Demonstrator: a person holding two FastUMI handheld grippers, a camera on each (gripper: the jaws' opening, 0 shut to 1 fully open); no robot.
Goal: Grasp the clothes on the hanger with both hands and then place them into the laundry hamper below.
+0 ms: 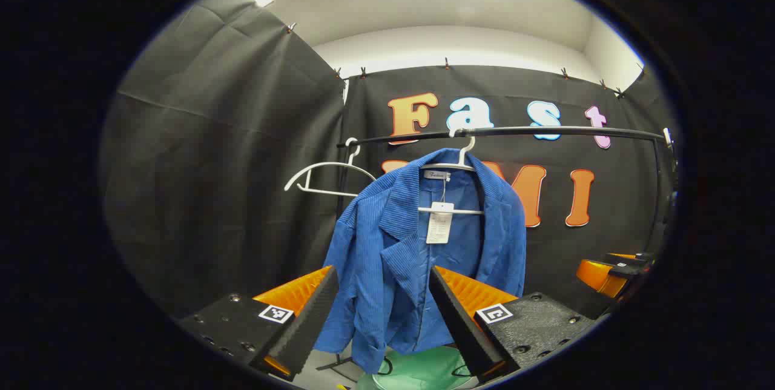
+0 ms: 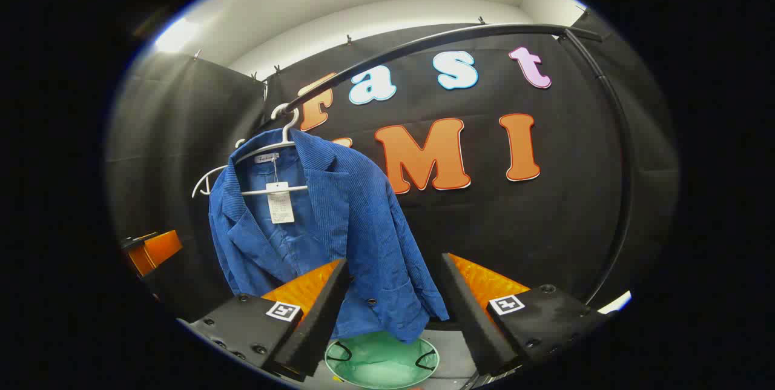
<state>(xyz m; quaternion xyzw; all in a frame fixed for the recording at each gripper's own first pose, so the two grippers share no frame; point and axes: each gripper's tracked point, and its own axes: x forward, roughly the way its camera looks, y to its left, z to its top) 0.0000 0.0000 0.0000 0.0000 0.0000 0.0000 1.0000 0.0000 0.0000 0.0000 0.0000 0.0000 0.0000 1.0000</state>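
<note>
In the left gripper view, a bare hanger (image 1: 327, 178) hangs at the left end of the rail (image 1: 502, 131), with black cloth wall behind and to the left of it. Just right of it the jacket (image 1: 418, 257) hangs on its own hanger (image 1: 457, 163), collar up, long axis vertical, open front turned toward the camera, a paper tag (image 1: 439, 223) dangling inside the collar. Its hem hangs above the hamper (image 1: 424, 372), which sits on the floor with its round mouth facing up. The left hand-held gripper (image 1: 375, 335) has its fingers spread wide and grips nothing; the lower jacket shows in the gap between them, farther off. The rail runs on bare to the right of the jacket, and the right hand-held gripper (image 1: 611, 272) sits low at the right edge.

In the right gripper view, the left hand-held gripper (image 2: 148, 251) shows at the left edge. The jacket (image 2: 315, 232) hangs left of centre. The right hand-held gripper (image 2: 393, 323) is wide open and empty, with the jacket's lower right corner between its fingers but apart from them, and the hamper (image 2: 381, 360) below. To the right the rail (image 2: 460, 36) bends down into a post (image 2: 617, 172), with open room in front of the wall.
</note>
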